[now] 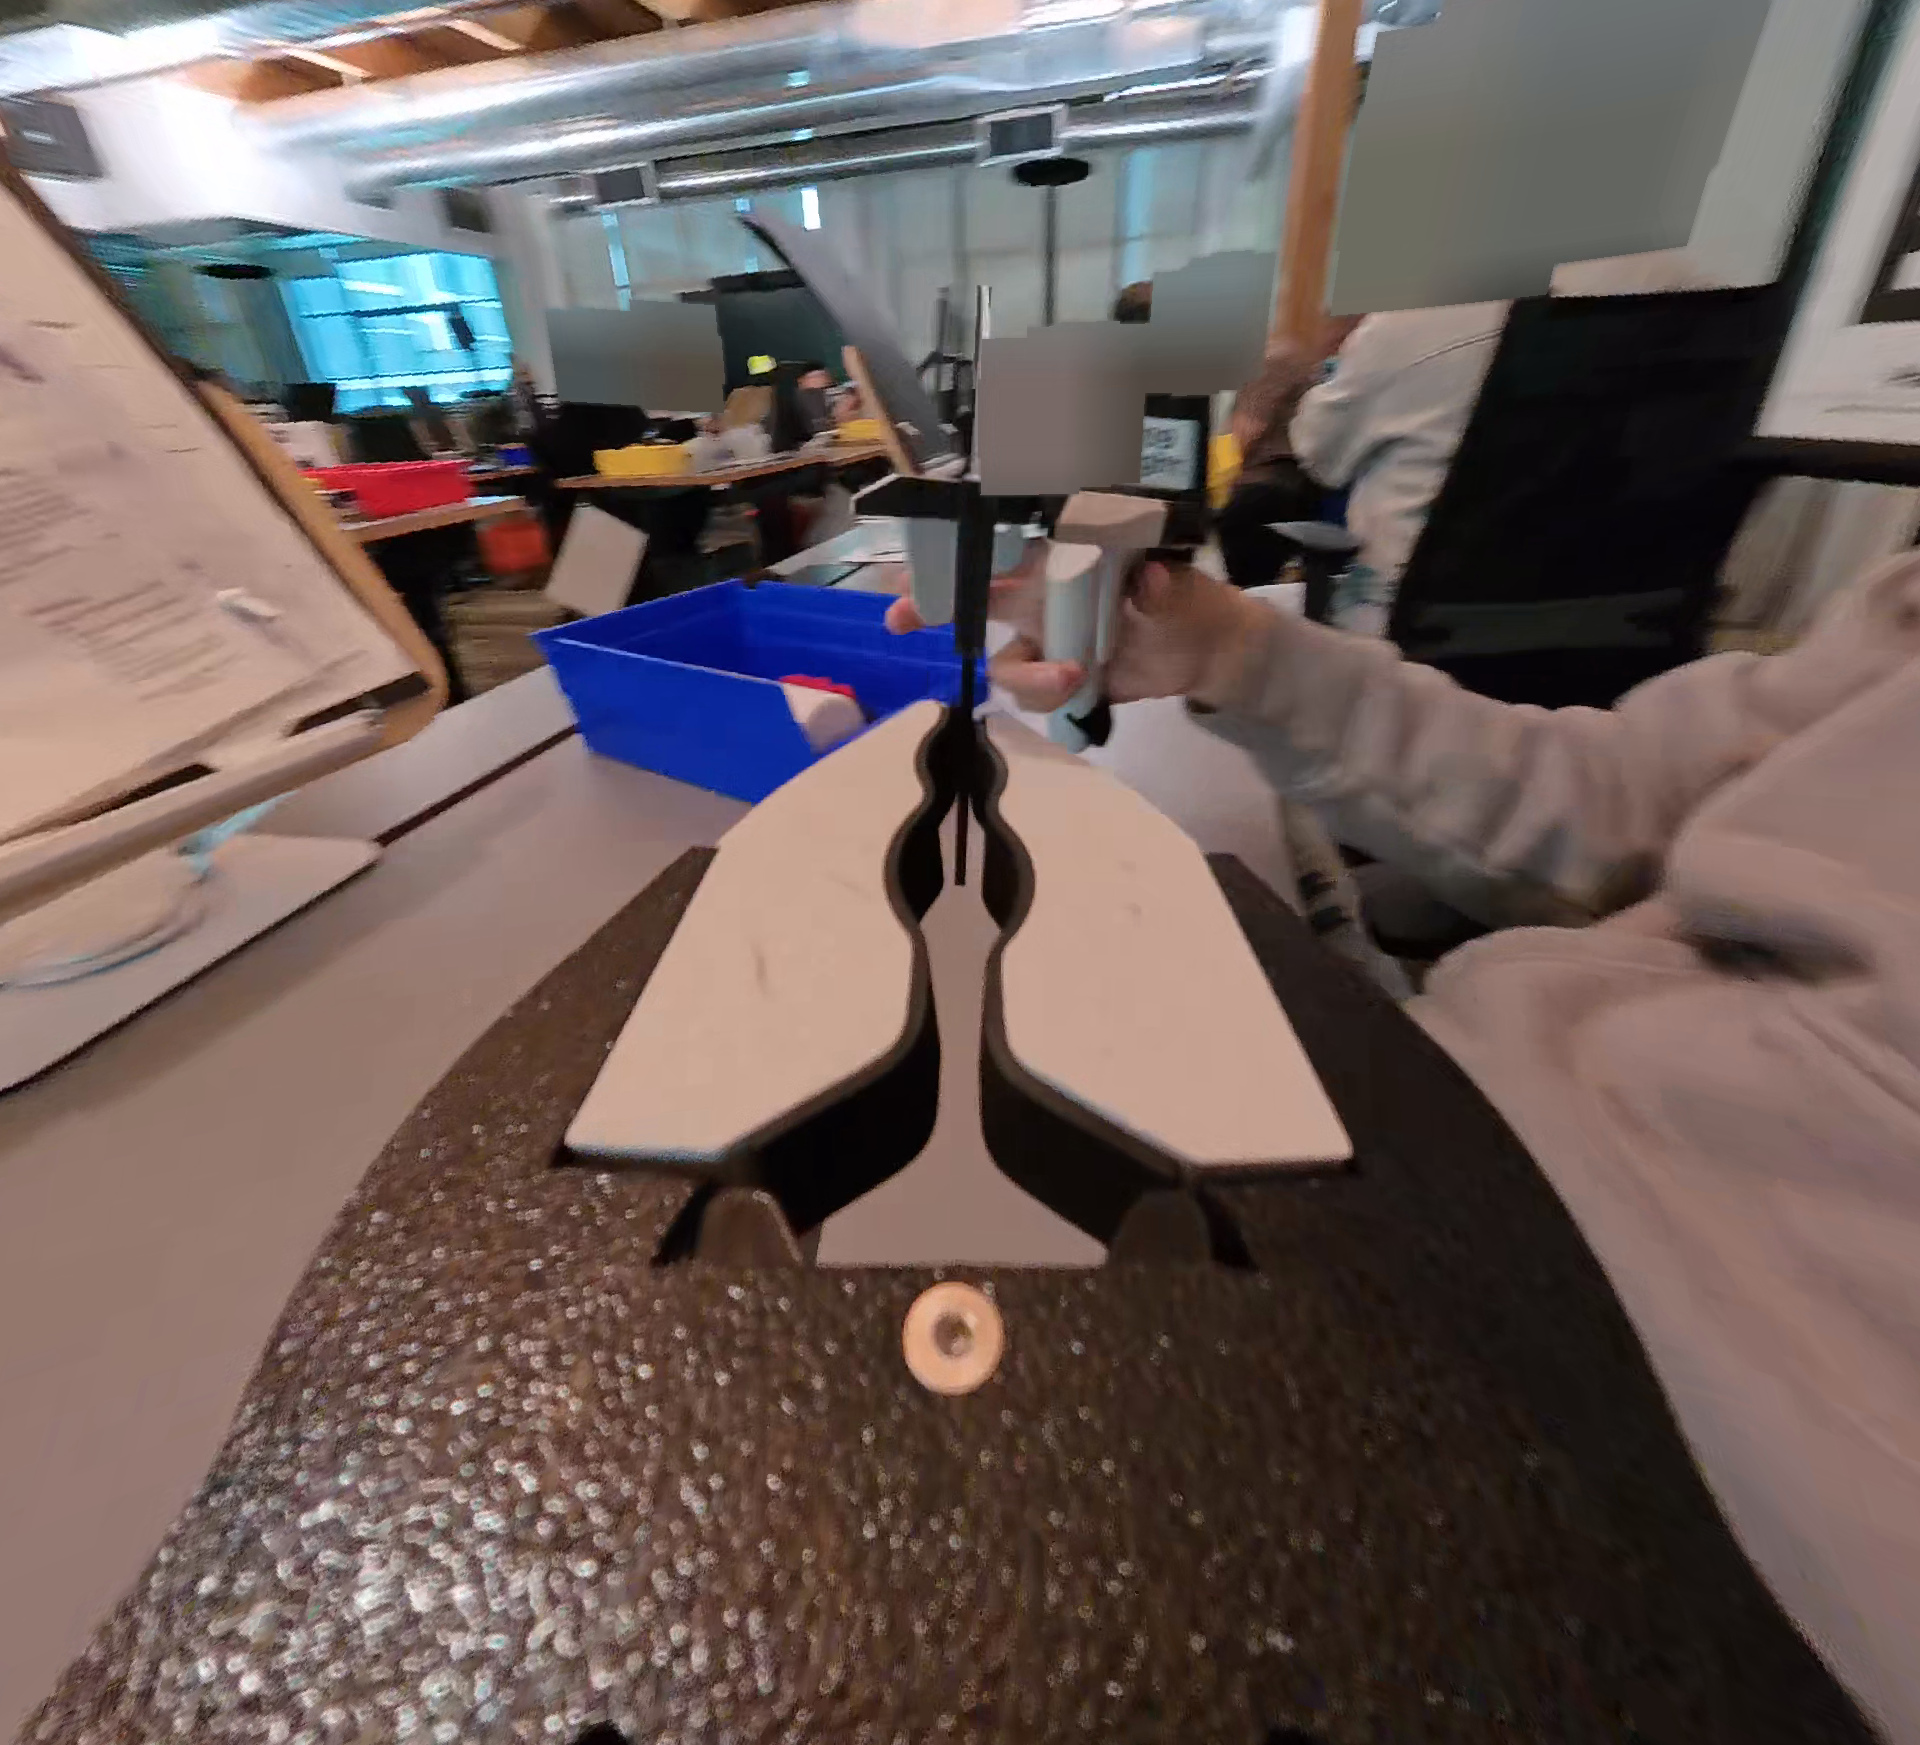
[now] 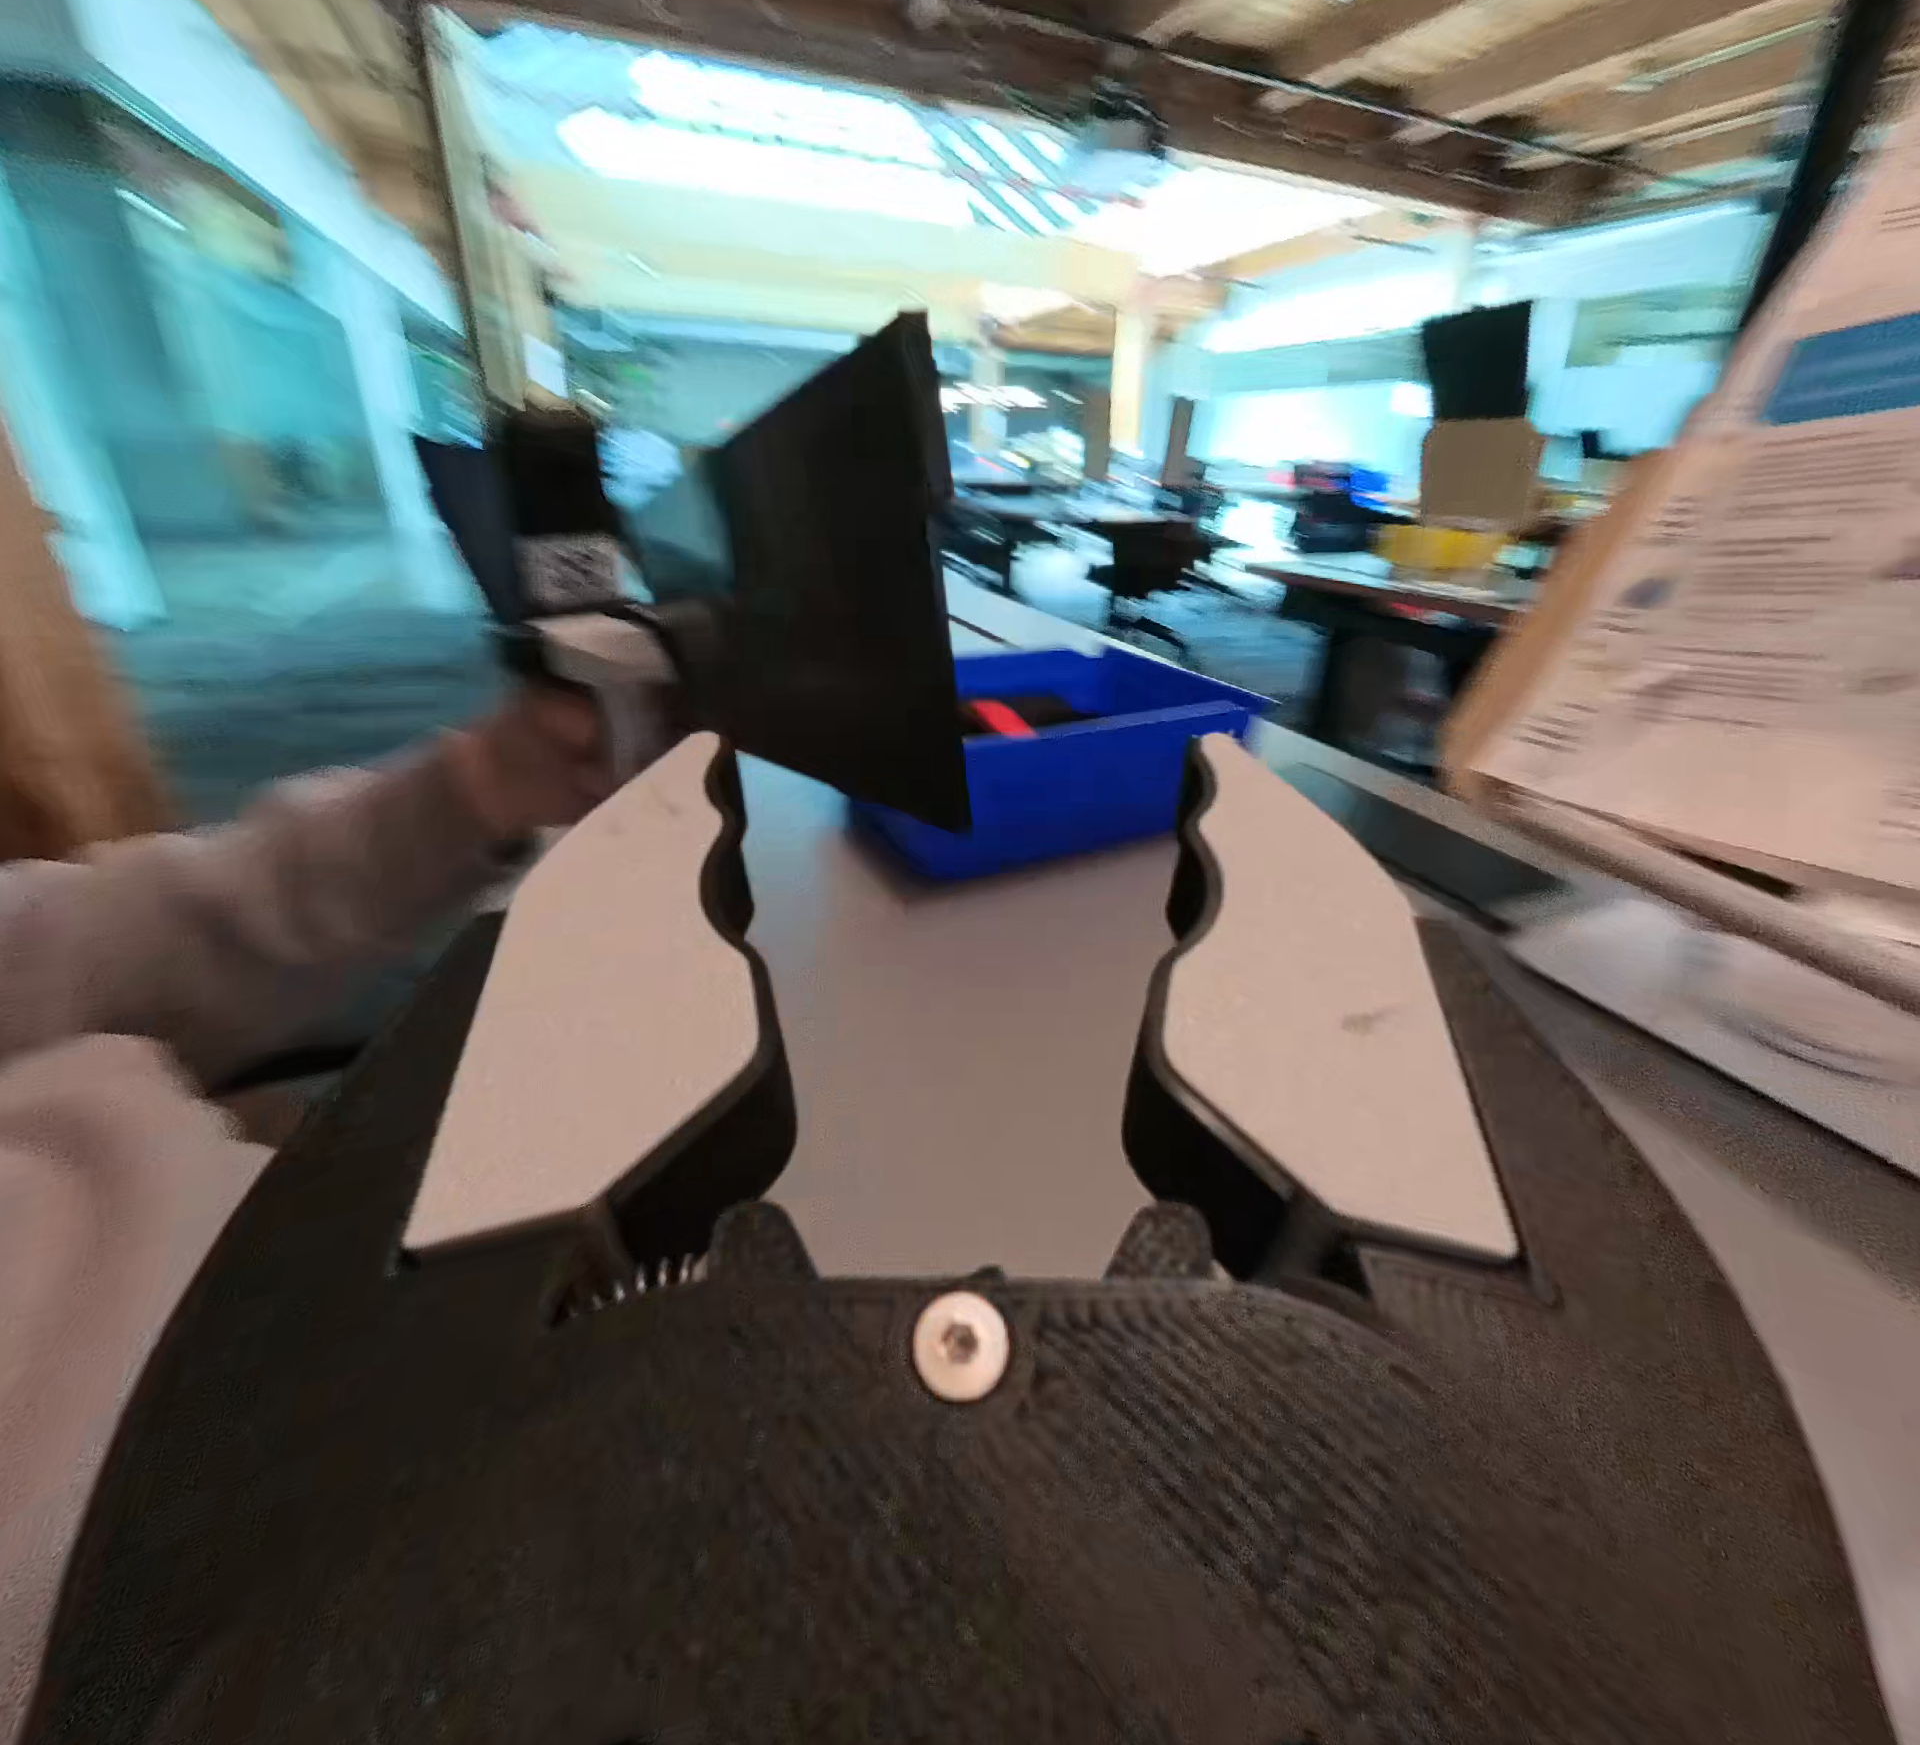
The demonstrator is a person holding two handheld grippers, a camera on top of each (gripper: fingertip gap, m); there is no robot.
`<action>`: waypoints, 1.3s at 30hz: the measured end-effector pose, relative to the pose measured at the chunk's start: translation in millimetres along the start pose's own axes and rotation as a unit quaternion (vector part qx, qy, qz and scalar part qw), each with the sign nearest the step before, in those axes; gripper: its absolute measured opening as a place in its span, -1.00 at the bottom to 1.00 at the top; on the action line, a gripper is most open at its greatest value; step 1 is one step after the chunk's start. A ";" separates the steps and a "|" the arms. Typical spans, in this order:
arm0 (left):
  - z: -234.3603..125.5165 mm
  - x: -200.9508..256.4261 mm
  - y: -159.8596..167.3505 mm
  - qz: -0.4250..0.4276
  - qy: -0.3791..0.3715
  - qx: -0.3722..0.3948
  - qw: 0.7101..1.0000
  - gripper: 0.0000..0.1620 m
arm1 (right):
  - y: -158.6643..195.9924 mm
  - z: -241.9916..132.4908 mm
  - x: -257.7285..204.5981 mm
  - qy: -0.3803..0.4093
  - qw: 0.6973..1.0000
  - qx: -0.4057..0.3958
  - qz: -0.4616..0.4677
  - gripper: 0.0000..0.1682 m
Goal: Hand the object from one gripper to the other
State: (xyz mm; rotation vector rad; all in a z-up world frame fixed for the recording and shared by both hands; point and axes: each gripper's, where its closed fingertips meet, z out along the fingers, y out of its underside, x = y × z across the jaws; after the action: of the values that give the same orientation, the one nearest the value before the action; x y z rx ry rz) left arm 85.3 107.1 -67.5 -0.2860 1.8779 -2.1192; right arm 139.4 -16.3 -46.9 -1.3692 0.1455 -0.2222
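The thin, flat black sheet [image 1: 968, 656] stands upright, pinched at its lower edge between the tips of the left tongs [image 1: 964, 739], whose grey fingers [image 1: 790, 957] are closed on it. In the left wrist view it shows edge-on, as a narrow dark line rising from the tongs' tips. In the right wrist view the same sheet [image 2: 842, 583] shows its broad face, a dark, roughly four-sided panel held up in the air above the pale grey tabletop [image 2: 935, 1020], with the left tongs behind it blurred.

The right tongs [image 2: 956, 760] stand wide apart with nothing between their fingers [image 2: 613, 989], and the sheet's lower corner hangs just beyond their tips, not touching either one. In the left wrist view the right tongs [image 1: 997, 542] appear farther off, past the sheet, gripped by a hand [image 1: 1132, 646] coming out of a light grey sleeve [image 1: 1455, 760].

Behind the sheet a blue plastic bin [image 1: 717, 687] rests on the tabletop, holding a white and red object [image 1: 826, 708] that I cannot make out clearly. A tilted board covered with printed paper [image 1: 156, 573] leans on a stand at the edge of the tabletop. Beyond it lie an open office with more desks, a red bin [image 1: 390, 485] and a yellow bin [image 1: 639, 459].
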 end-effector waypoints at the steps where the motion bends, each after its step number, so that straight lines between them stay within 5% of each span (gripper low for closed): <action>1: 0.3 2.9 2.3 -0.008 0.017 0.002 1.000 -0.98 | -4.3 1.0 -9.8 -0.037 0.999 0.027 0.026 -0.16; 3: 2.5 7.7 6.7 -0.023 0.045 0.008 0.999 -0.98 | -10.4 2.4 -31.3 -0.112 0.990 0.066 0.051 -0.65; 6: 5.6 11.0 9.5 -0.058 0.075 0.032 0.995 -0.98 | -7.2 6.3 -48.1 -0.163 0.983 0.071 0.053 -0.97; 11: 7.2 9.5 25.7 -0.062 0.085 0.020 0.994 -0.98 | 0.3 4.5 -48.3 -0.174 0.982 0.009 0.074 -0.99; 15: 4.8 4.1 55.3 0.018 0.033 -0.114 0.993 -0.62 | 18.1 -8.9 -46.0 -0.142 0.981 -0.126 0.029 -0.98; 22: 18.2 17.8 75.2 0.151 -0.009 -0.273 0.950 -0.50 | 40.4 -21.8 -58.8 -0.098 0.947 -0.290 -0.100 -0.98; 24: 29.1 24.7 77.6 0.152 -0.003 -0.276 0.949 -0.51 | 45.4 -15.8 -66.9 -0.107 0.941 -0.302 -0.107 -0.98; 29: 44.4 41.0 90.0 0.165 0.037 -0.284 0.944 -0.89 | 45.7 -0.6 -90.0 -0.155 0.943 -0.279 -0.091 -0.97; 32: 49.7 35.8 87.8 0.164 0.026 -0.266 0.950 -0.98 | 36.9 7.4 -84.3 -0.129 0.956 -0.240 -0.106 -0.90; 34: 51.3 30.1 79.0 0.110 0.018 -0.228 0.967 -0.98 | 21.5 17.7 -65.2 -0.055 0.976 -0.182 -0.108 -0.59; 39: 47.9 11.2 25.1 -0.076 0.005 -0.003 0.997 -0.98 | 16.4 32.3 -62.4 -0.048 0.991 -0.126 -0.006 -0.39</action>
State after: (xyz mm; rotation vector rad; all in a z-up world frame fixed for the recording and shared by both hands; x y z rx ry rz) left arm 93.2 56.0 -86.7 -0.4333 1.9247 -2.2147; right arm 87.5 32.6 -58.3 -1.6302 0.0880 -0.1512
